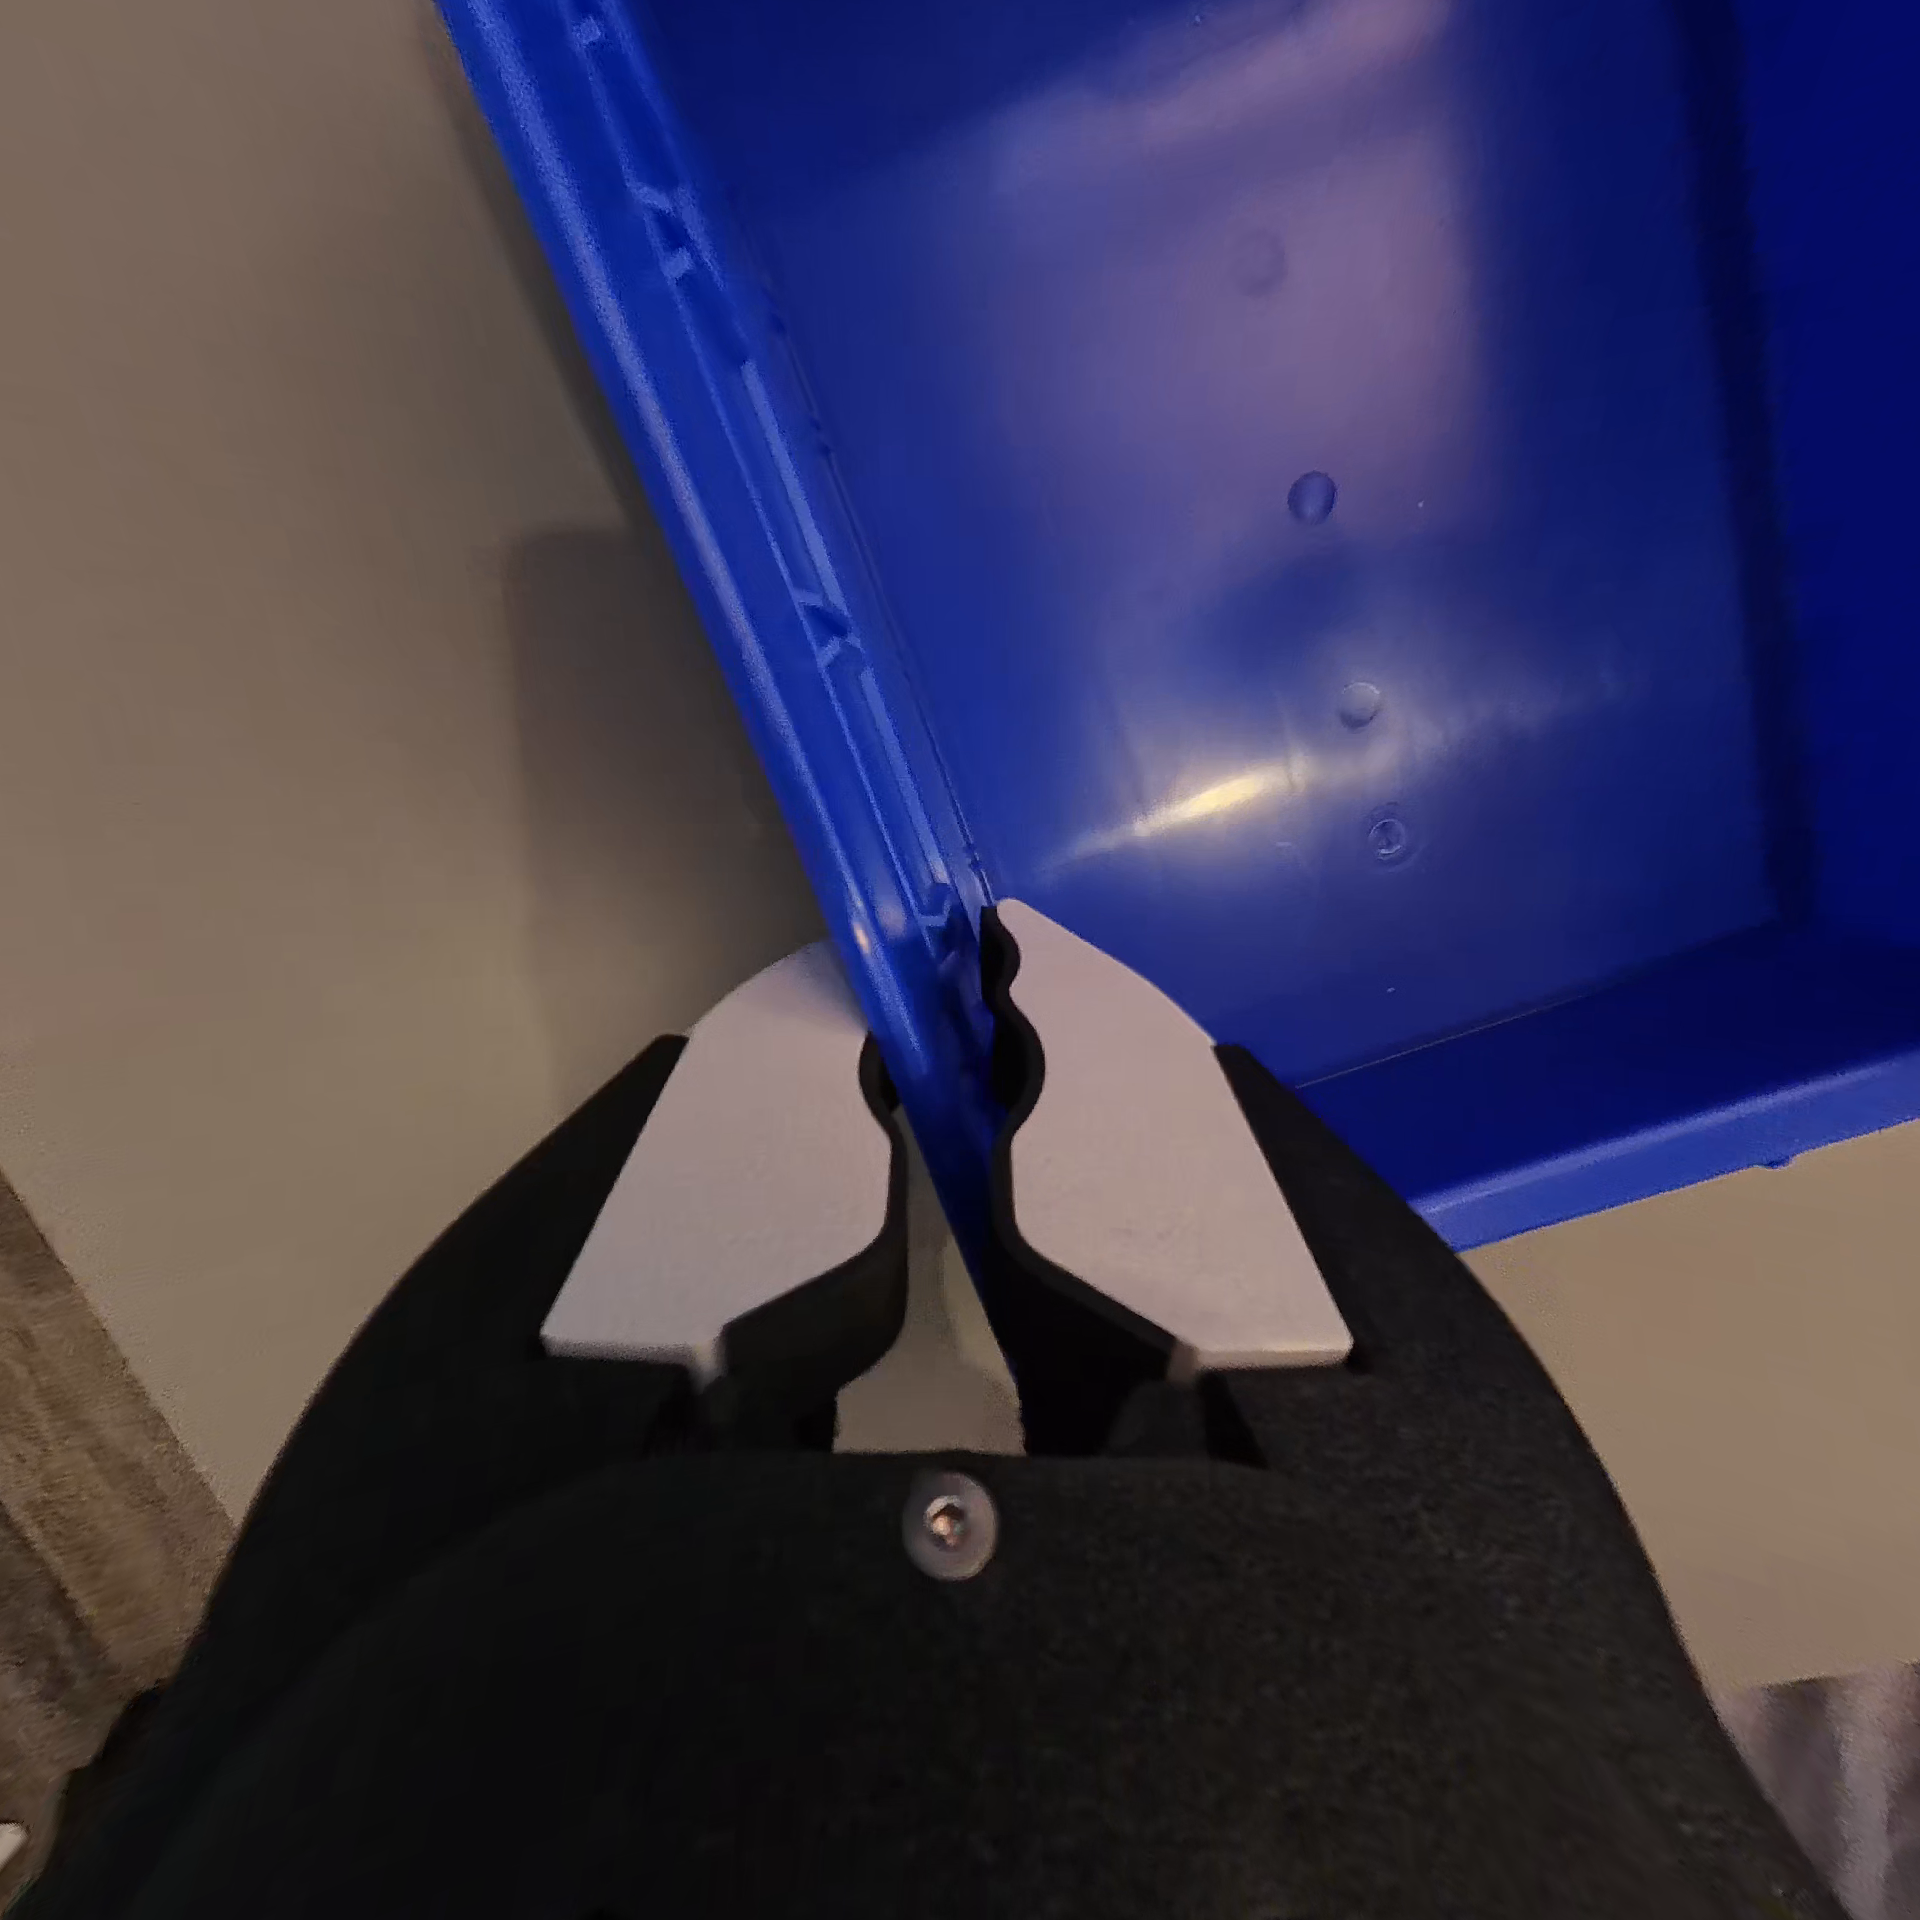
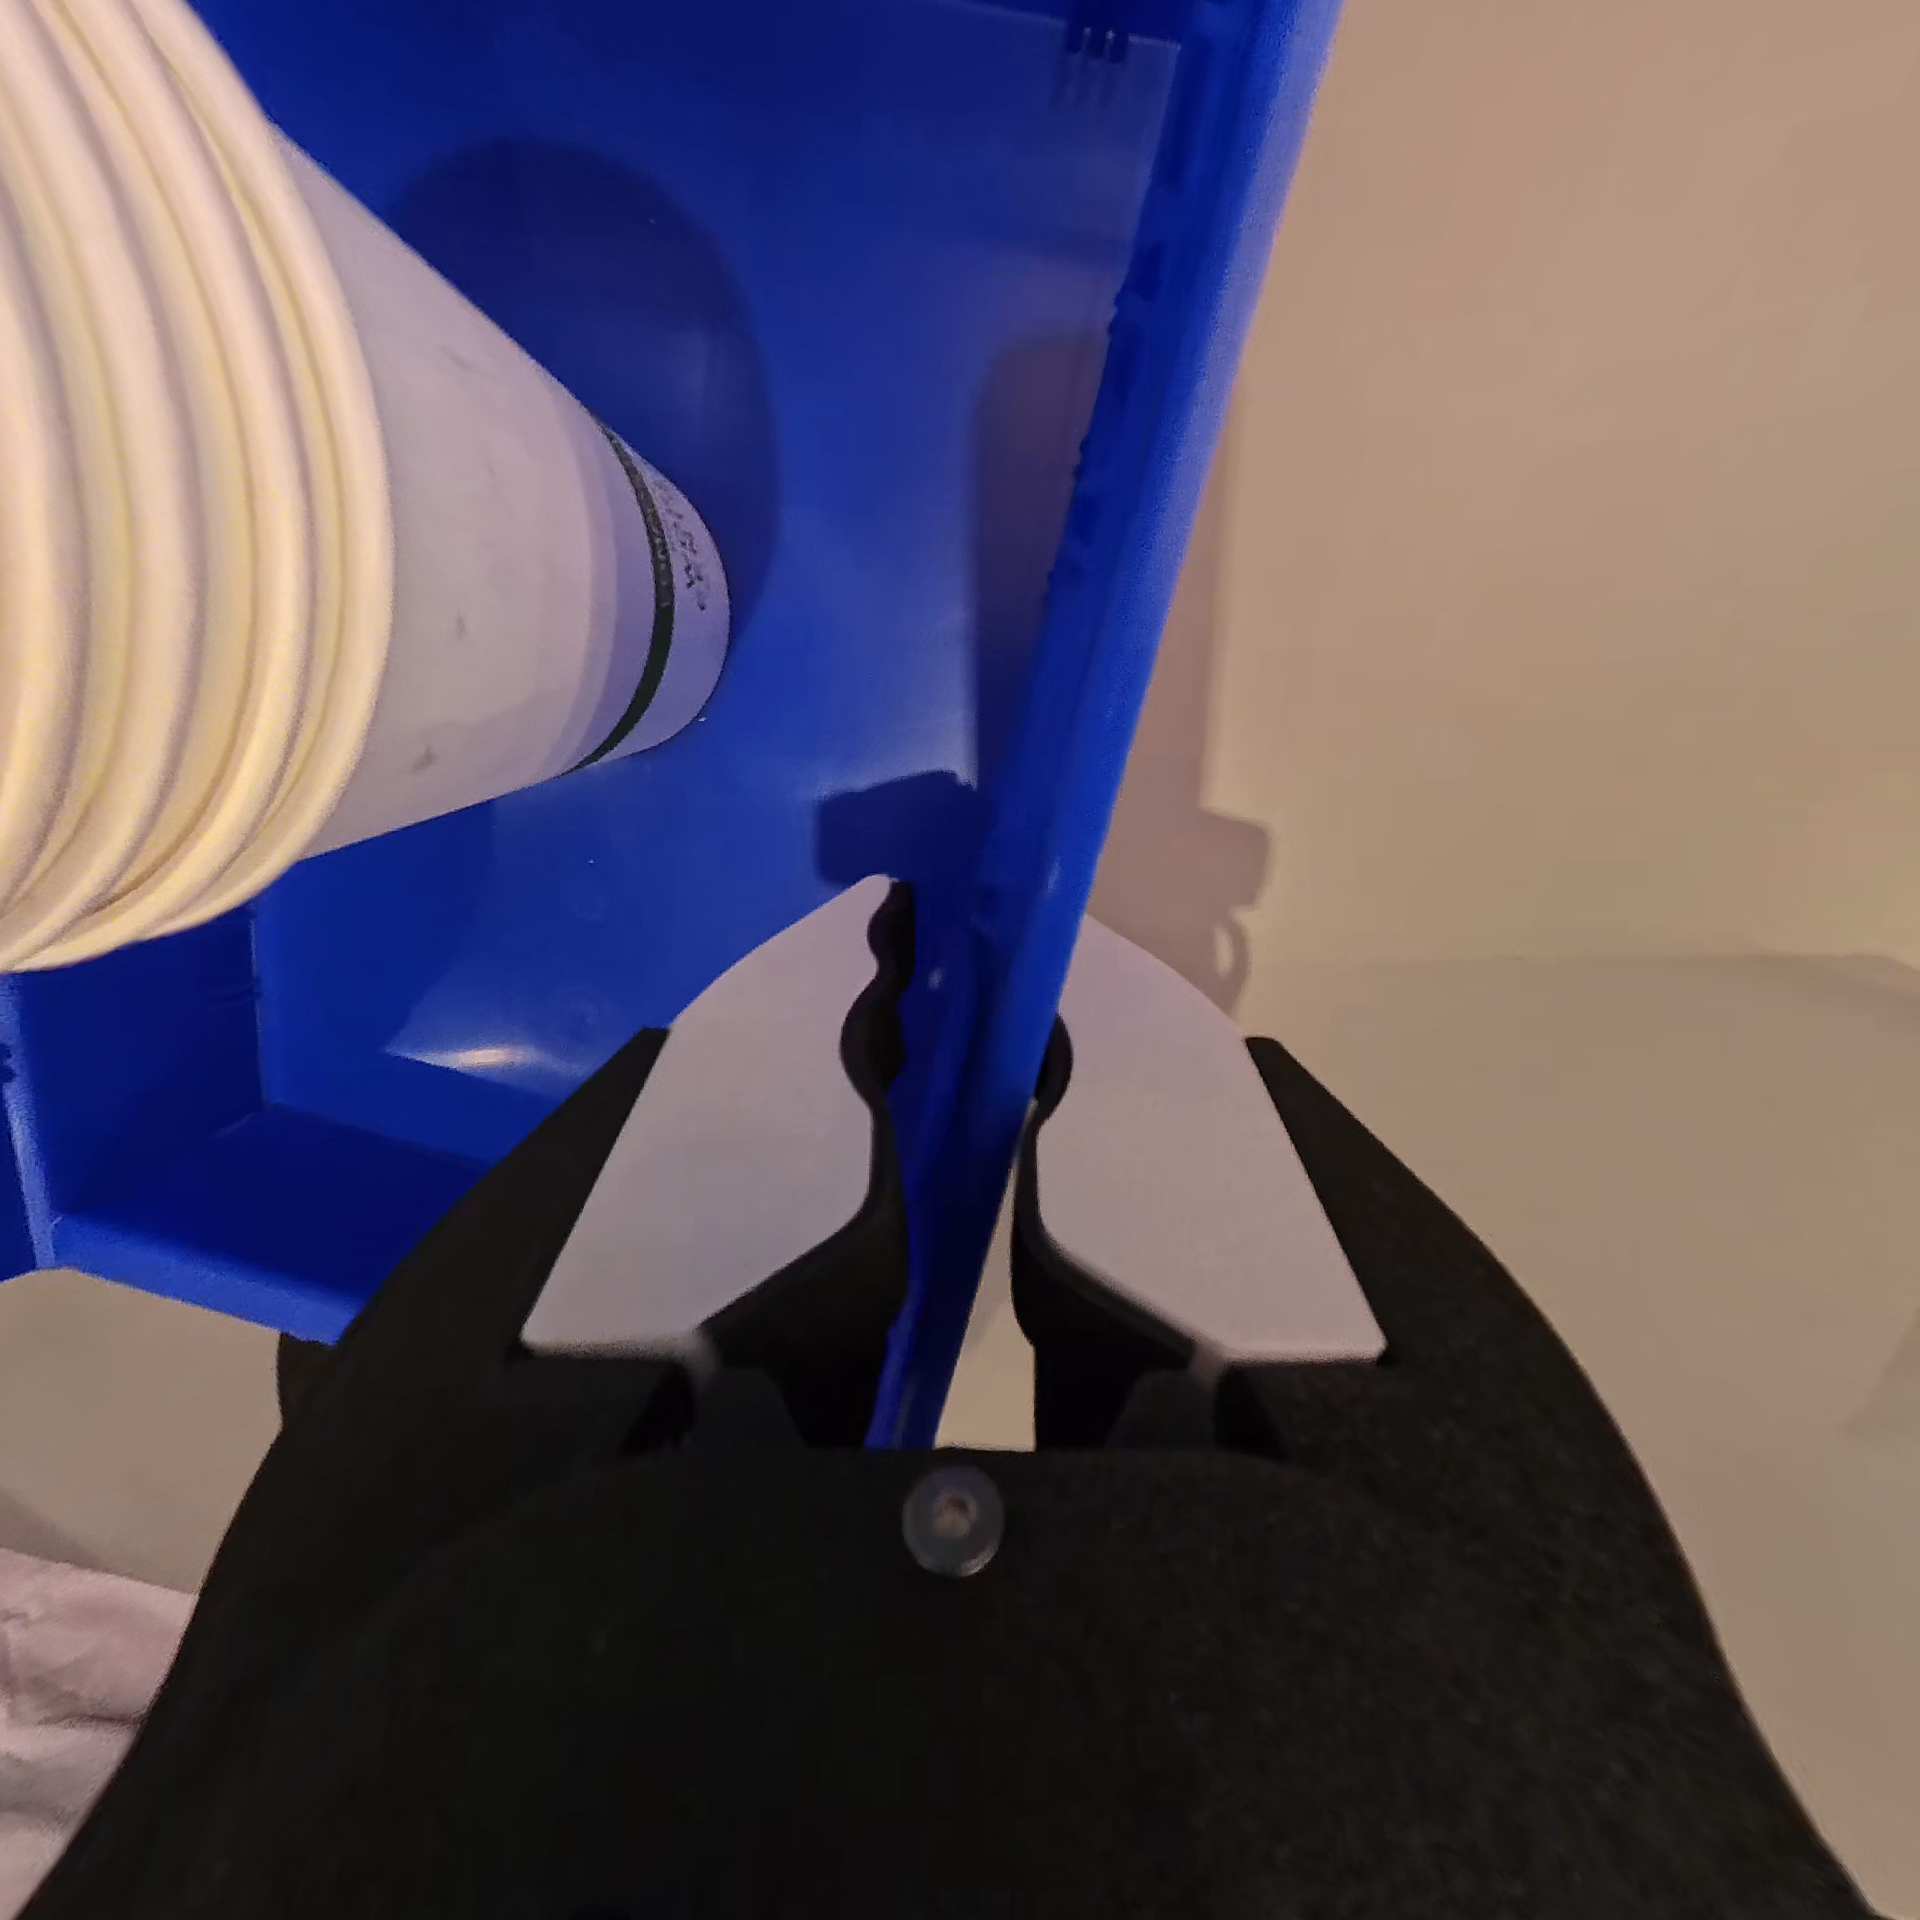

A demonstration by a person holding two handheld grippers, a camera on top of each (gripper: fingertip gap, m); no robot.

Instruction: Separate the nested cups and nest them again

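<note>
A blue plastic bin (image 1: 1299, 468) fills the left wrist view. My left gripper (image 1: 940, 997) is shut on the bin's left wall rim, one finger outside and one inside. In the right wrist view my right gripper (image 2: 971, 997) is shut on the bin's right wall (image 2: 1164, 520). A stack of nested white paper cups (image 2: 260, 499) lies on its side inside the bin at the upper left, its base pointing toward the bin floor. Several cup rims show. The cups do not show in the left wrist view.
A beige surface (image 1: 260, 520) lies to the left of the bin and also shows to its right in the right wrist view (image 2: 1610, 727). A wood-grain strip (image 1: 73, 1455) is at the lower left. White crumpled material (image 2: 73, 1662) is at the lower left.
</note>
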